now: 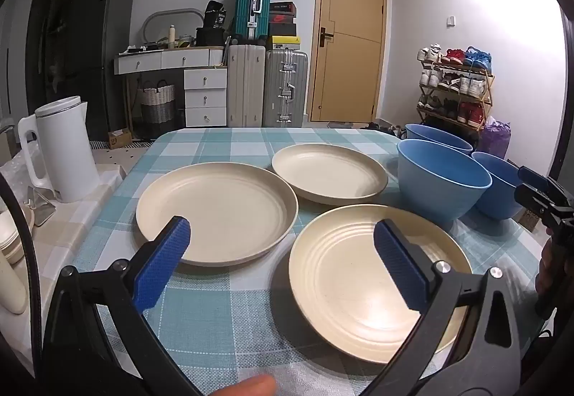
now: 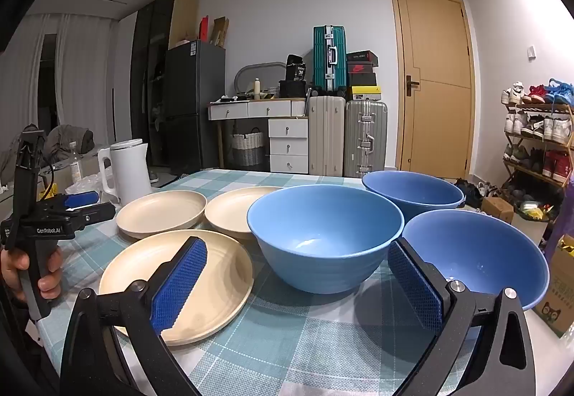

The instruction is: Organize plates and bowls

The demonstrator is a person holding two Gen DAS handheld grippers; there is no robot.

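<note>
Three cream plates lie on the checked tablecloth: a left plate [image 1: 215, 209], a far plate [image 1: 328, 173] and a near plate [image 1: 358, 288]. Three blue bowls stand to their right: a middle bowl [image 2: 323, 234], a far bowl [image 2: 412, 193] and a near right bowl [image 2: 477, 252]. My left gripper [image 1: 281, 259] hovers open over the gap between the left and near plates, holding nothing. My right gripper [image 2: 297, 284] stands open in front of the middle bowl, with nothing between its blue pads [image 2: 179, 284]. A hand holds the left gripper's handle [image 2: 36, 234].
A white kettle [image 1: 66, 148] stands on a side surface left of the table. The table's right edge [image 2: 538, 342] drops off beside a cardboard box [image 2: 559, 288]. Suitcases, drawers, a door and a shoe rack stand beyond the table.
</note>
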